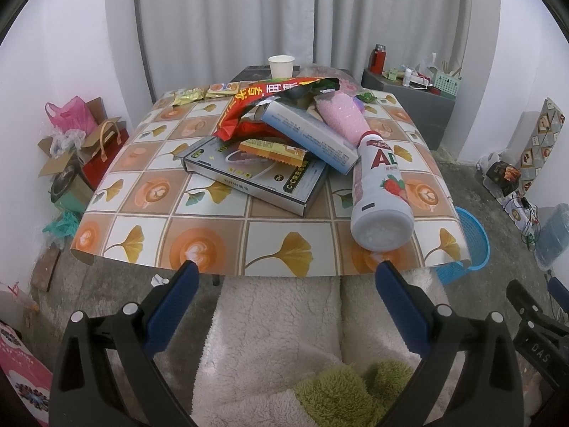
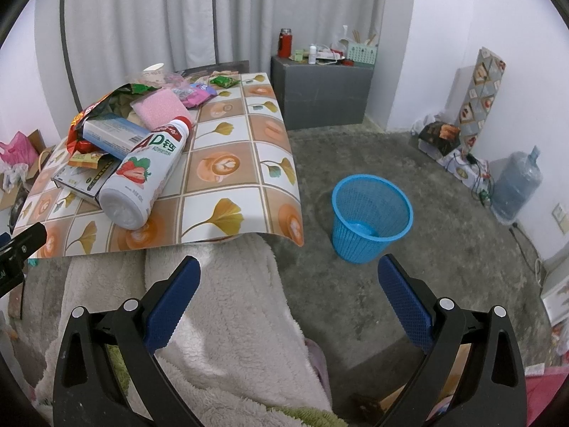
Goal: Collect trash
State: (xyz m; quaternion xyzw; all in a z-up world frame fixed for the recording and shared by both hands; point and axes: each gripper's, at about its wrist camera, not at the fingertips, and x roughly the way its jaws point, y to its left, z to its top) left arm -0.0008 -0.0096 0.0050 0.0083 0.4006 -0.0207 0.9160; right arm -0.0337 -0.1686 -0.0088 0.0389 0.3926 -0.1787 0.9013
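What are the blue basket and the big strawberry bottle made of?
The blue basket looks like plastic: thin walls full of little molded holes, with a slightly shiny rim. The strawberry bottle also looks like plastic: smooth white body, printed label wrapped around it, red cap. Neither can be confirmed by sight alone.

A heap of trash is sitting on the tiled-pattern table: a white strawberry-drink bottle is lying on its side, base toward the near edge, its cap leaning on a pale blue box crossing a flat grey box, under a torn red wrapper. A blue mesh basket is standing upright and empty on the floor, right of the table
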